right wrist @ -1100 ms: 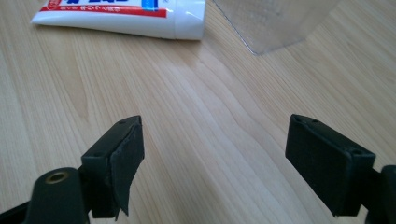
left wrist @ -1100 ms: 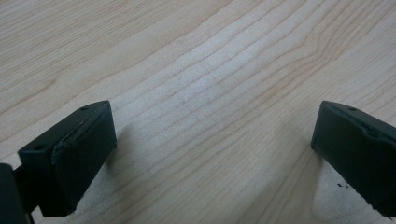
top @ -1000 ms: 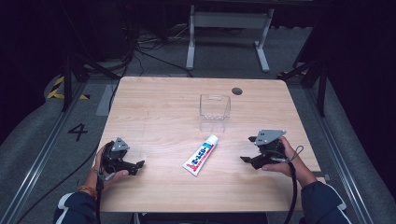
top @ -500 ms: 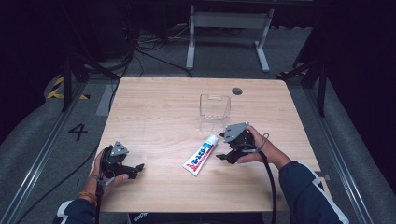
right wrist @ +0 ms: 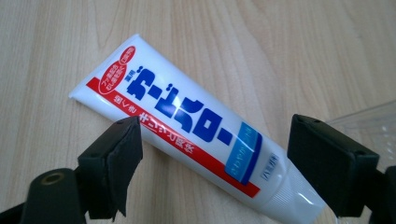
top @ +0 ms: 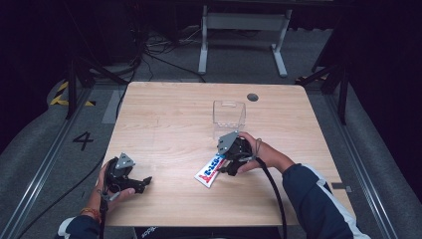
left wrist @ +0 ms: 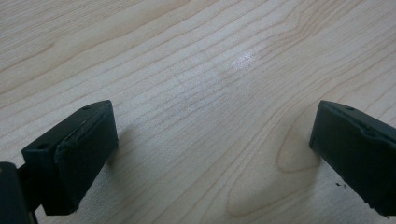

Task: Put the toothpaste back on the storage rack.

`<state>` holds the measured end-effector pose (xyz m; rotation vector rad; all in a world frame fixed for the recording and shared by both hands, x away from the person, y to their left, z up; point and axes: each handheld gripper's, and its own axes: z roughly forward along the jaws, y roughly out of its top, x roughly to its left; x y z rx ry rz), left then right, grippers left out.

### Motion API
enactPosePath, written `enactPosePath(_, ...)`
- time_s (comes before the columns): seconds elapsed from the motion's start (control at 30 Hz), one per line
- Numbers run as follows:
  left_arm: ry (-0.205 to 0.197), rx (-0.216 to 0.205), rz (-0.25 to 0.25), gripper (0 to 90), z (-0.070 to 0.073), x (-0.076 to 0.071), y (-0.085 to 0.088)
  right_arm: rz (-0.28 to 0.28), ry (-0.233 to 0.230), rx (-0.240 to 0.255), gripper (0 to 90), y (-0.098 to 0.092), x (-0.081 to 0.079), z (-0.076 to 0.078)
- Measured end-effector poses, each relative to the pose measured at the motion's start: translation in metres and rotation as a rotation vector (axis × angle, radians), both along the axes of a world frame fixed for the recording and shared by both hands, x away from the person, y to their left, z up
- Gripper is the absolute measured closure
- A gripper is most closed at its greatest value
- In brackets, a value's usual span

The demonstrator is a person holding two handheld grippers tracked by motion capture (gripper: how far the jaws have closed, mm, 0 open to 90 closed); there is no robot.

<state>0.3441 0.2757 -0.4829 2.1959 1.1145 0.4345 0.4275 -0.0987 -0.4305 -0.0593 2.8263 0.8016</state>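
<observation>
I see my right gripper (right wrist: pixel 212 154) hovering low over a toothpaste tube (right wrist: pixel 187 128), its 2 black jaws spread wide with the tube lying flat between them, not pinched. The tube sits near the middle of the wooden table (top: pixel 169 124), just in front of a clear plastic container (top: pixel 229 117). It is white with a red stripe, bold blue lettering and a blue band near its cap end. My left gripper (top: pixel 130 180) rests at the table's near left, well apart, jaws spread over bare wood.
</observation>
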Motion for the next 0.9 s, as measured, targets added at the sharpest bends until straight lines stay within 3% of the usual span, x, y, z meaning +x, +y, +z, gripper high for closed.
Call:
enactPosePath(0.07,0.0,0.0,0.0,1.5,0.0,0.0,0.0,0.03,0.014,-0.048,17.9,0.006,0.0,-0.004)
enactPosePath(0.17,0.001,-0.004,0.0,1.5,0.0,0.0,0.0,0.051,0.016,-0.079,16.8,0.012,-0.001,-0.006)
enactPosePath(0.43,0.0,-0.003,-0.008,1.5,0.0,0.0,0.0,0.101,-0.028,-0.175,16.4,0.023,-0.002,-0.008)
enactPosePath(0.6,-0.001,-0.006,-0.013,1.4,0.0,0.0,0.001,0.122,-0.007,-0.282,20.6,0.036,-0.004,-0.015)
enactPosePath(0.7,0.0,-0.006,-0.013,1.4,0.0,0.0,0.001,0.134,0.003,-0.248,28.8,0.042,-0.003,-0.015)
enactPosePath(0.77,0.0,-0.007,-0.013,1.4,0.0,0.0,0.001,0.141,0.023,-0.235,26.5,0.045,-0.002,-0.017)
enactPosePath(0.9,0.0,-0.007,-0.012,1.5,0.0,0.0,0.001,0.129,0.054,-0.228,31.6,0.045,0.001,-0.017)
